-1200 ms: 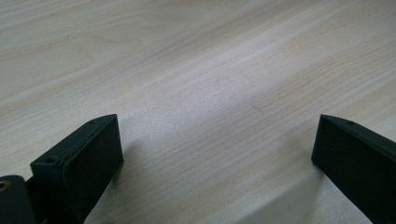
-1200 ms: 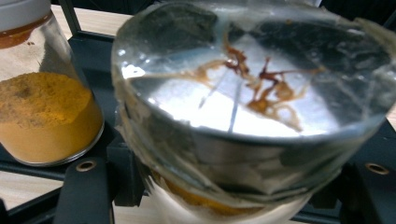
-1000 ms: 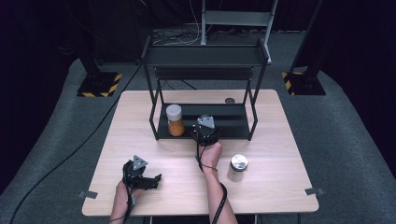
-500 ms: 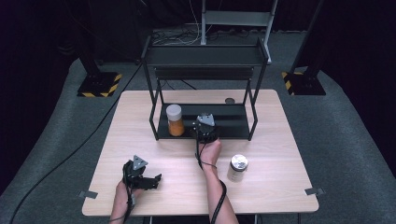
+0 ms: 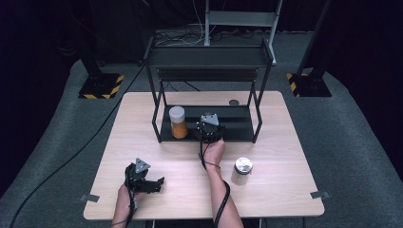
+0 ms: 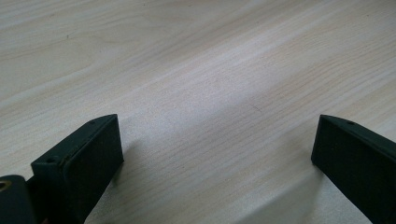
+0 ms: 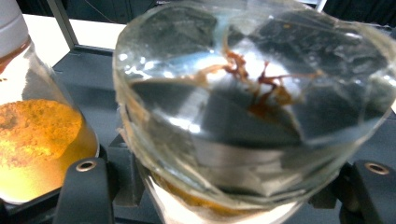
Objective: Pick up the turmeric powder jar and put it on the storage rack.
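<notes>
Right tool [image 5: 209, 127]: was held at the lower shelf of the black rack [image 5: 259, 80], its jaws clamped on a clear glass jar [image 7: 252, 112].
Clear glass jar: was seen from the right gripper view lying between the two jaws, its base turned toward the camera; reddish-brown residue was seen inside, and a pale band at its lower edge.
Orange-filled jar [image 5: 177, 122]: was stood upright on the same lower shelf, just beside the right tool on its left; a white lid was fitted on top. In the right gripper view it was seen close to the left jaw [image 7: 42, 140]; contact could not be told.
Silver-lidded jar [image 5: 242, 171]: was stood on the surface [image 5: 285, 142], behind and to the right of the right tool, beside the forearm.
Left tool [image 5: 142, 176]: was rested low over the surface, well apart from the rack; its jaws were spread wide with nothing between them, bare wood being seen in the gap.
Small dark disc [image 5: 233, 102]: was lain on the surface beyond the rack.
</notes>
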A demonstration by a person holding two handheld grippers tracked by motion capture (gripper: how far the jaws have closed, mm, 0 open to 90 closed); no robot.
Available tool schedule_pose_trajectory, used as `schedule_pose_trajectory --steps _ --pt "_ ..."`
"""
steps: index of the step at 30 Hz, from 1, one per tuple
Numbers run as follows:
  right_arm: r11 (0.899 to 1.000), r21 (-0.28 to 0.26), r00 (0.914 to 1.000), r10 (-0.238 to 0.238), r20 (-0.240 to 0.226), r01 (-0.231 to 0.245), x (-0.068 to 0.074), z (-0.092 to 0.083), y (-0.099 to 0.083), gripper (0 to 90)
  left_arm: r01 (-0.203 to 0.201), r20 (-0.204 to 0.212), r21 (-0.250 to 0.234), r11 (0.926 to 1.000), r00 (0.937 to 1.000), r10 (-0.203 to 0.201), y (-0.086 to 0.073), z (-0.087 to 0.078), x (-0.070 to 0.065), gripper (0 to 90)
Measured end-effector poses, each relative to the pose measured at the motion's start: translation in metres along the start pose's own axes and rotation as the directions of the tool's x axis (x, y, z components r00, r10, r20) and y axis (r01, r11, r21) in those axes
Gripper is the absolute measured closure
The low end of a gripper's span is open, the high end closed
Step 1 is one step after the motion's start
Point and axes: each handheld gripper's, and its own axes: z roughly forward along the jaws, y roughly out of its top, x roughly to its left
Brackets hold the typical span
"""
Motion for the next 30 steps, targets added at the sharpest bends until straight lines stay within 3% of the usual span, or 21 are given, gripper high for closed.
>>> schedule_pose_trajectory --steps 30 --pt "1.000 -0.015 1.0000 0.006 0.005 -0.006 0.000 0.013 -0.001 30.8 0.000 0.000 -0.001 1.0000 1.0000 0.000 0.000 0.000 0.000 1.7"
